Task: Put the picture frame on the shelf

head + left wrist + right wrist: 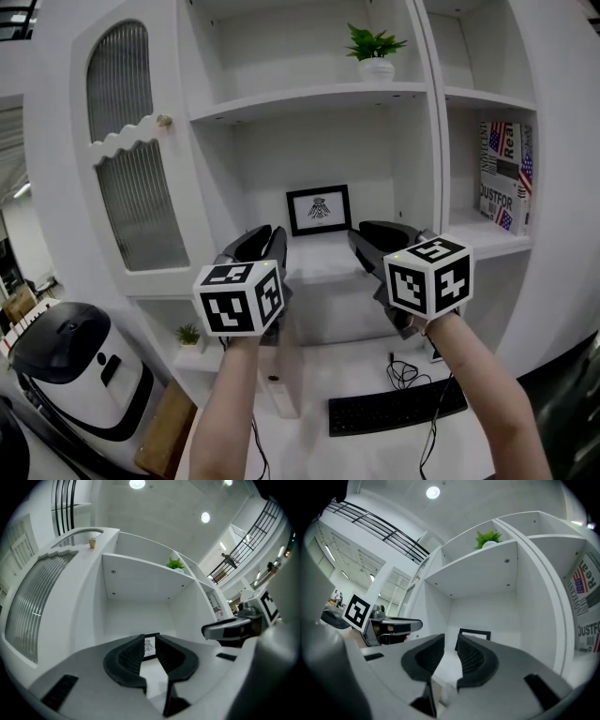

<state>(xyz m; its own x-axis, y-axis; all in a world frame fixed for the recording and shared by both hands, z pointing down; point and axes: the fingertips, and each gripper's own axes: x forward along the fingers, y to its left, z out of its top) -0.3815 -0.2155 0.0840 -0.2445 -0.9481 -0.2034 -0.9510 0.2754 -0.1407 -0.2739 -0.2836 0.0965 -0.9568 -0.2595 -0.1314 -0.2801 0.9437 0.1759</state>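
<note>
- Left gripper (263, 245), right gripper (379, 240): both empty, jaws narrowly apart, at shelf (323, 272) front edge.
- picture frame (319, 209) upright at shelf's back edge; placement looks done, only pull-back left.

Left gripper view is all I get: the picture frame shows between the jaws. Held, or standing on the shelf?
Observer: Standing. The head view shows the picture frame upright at the back of the shelf, clear of the left hand-held gripper.
Operator: And the right one?
Observer: The right hand-held gripper has its jaws apart, nothing between them.
Operator: Anything below?
Observer: A black keyboard on the desk.
</note>
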